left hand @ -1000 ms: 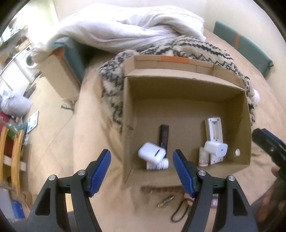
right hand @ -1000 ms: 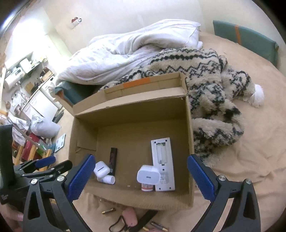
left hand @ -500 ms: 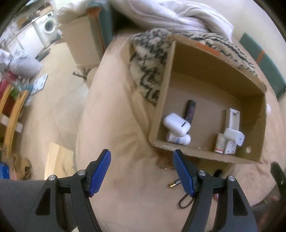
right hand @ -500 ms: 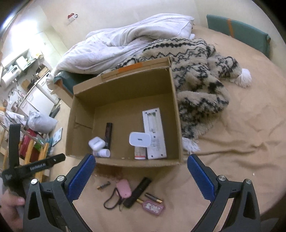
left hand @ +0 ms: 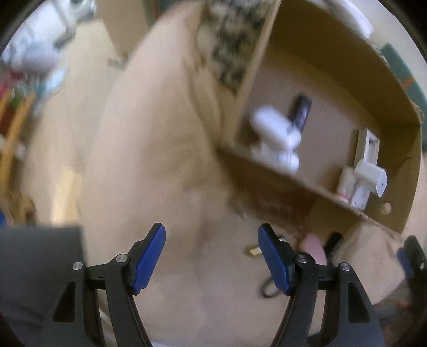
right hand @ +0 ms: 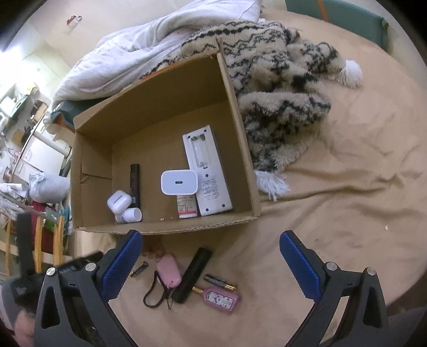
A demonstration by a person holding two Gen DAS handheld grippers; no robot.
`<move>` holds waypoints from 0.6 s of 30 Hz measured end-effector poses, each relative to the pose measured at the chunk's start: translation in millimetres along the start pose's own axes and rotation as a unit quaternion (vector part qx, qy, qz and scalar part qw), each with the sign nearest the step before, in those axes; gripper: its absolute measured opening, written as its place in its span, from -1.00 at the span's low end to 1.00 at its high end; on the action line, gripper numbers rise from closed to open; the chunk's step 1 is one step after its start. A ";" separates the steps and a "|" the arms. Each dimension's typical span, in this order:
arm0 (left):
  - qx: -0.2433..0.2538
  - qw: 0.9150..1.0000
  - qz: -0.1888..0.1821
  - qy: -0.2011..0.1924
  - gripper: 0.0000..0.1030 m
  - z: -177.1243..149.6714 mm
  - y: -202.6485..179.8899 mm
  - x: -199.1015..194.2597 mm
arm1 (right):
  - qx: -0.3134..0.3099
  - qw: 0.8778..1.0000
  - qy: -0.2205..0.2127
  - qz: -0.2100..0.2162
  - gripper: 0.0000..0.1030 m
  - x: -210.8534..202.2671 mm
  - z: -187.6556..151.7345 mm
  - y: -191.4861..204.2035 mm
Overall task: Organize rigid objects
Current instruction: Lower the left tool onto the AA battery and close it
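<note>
An open cardboard box [right hand: 241, 125] lies on the tan bedspread. It holds a white remote [right hand: 206, 170], a white charger [right hand: 178, 182], a pill bottle [right hand: 186, 206], a black stick [right hand: 134, 181], a white earbud case [right hand: 118, 201] and a small white bottle [right hand: 129, 215]. In front of the box lie a pink keyfob [right hand: 168, 271], a black tube [right hand: 192, 273], a pink perfume bottle [right hand: 218, 296] and two batteries [right hand: 220, 281] [right hand: 138, 268]. My right gripper [right hand: 210, 263] is open above these. My left gripper [left hand: 212, 252] is open and empty, left of the box [left hand: 280, 184]; its view is blurred.
A patterned fleece blanket [right hand: 280, 80] and a white duvet [right hand: 149, 50] lie behind and right of the box. A green cushion [right hand: 347, 16] sits at the far right. The bed's left edge drops to a floor with a wooden rack [right hand: 40, 240] and clutter.
Both grippers have pulled back and down from the box. The loose items in front of the box have come into the right wrist view. The left view has swung left and blurred.
</note>
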State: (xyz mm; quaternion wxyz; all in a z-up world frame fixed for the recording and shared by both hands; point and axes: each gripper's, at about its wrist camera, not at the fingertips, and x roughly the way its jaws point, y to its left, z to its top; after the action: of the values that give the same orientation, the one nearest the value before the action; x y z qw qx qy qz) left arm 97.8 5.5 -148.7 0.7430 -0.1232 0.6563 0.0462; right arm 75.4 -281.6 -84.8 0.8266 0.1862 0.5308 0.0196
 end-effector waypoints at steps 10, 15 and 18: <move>-0.101 0.994 -0.023 0.047 0.34 -17.1 -26.5 42.0 | 0.002 1.000 0.009 0.004 1.00 5.1 1.0 -1.9; -0.093 0.994 0.022 0.060 0.08 -20.5 -40.5 44.9 | 0.003 1.000 0.011 0.007 1.00 7.0 2.8 -1.3; -0.092 0.994 0.026 0.060 0.09 -19.8 -48.1 46.6 | -0.005 1.000 0.012 0.008 1.00 8.7 2.8 2.8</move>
State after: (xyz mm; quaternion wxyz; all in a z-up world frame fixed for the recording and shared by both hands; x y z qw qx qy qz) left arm 96.1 -50.1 -191.0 0.6865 -0.1763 0.6955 0.1181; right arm 82.1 -277.7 -90.4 0.8207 0.1865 0.5392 0.0309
